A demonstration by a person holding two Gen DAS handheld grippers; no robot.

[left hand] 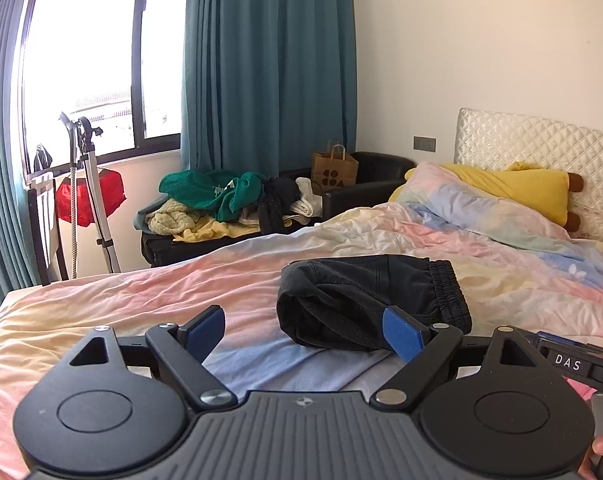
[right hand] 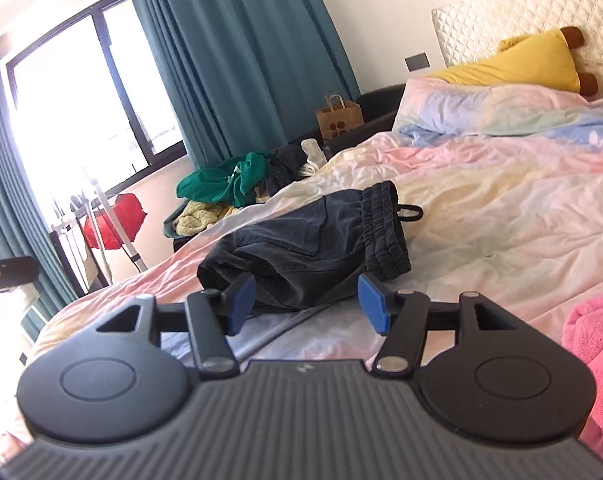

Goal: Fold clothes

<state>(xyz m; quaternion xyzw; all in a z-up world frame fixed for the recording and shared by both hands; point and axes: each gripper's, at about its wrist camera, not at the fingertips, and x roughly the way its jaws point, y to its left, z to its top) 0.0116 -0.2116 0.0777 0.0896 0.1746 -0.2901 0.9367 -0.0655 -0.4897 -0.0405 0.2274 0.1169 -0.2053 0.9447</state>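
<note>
Bedroom: pastel bedspread point(left hand: 141, 300) fills the foreground, teal curtains point(left hand: 269, 60) and a bright window behind.
Left gripper point(left hand: 303, 334): jaws spread wide, nothing between the blue pads, raised clear of the bedspread.
Right gripper point(right hand: 307, 306): jaws apart, less widely, also empty and off the fabric.
Black shorts point(left hand: 365, 300): folded into a compact bundle, lying on the bedspread just ahead of both grippers; elastic waistband point(right hand: 383, 232) at the end towards the headboard point(left hand: 541, 148), rounded fold at the end towards the window.
Key relation: in both wrist views the shorts sit dead ahead and slightly below; their long axis runs across the line the grippers point along, from window side to headboard side. Neither hand looks clearly nearer.
Beyond the shorts: pillow and a yellow plush point(left hand: 513, 188) nearer the headboard; past the far edge, a heap of unfolded clothes point(left hand: 221, 204) and a paper bag point(left hand: 333, 170).
Beside the shorts: pink fleece point(right hand: 593, 352) on the right gripper's outer side.
Judgement: this garment looks finished; the pink fleece seems the likely next piece.
</note>
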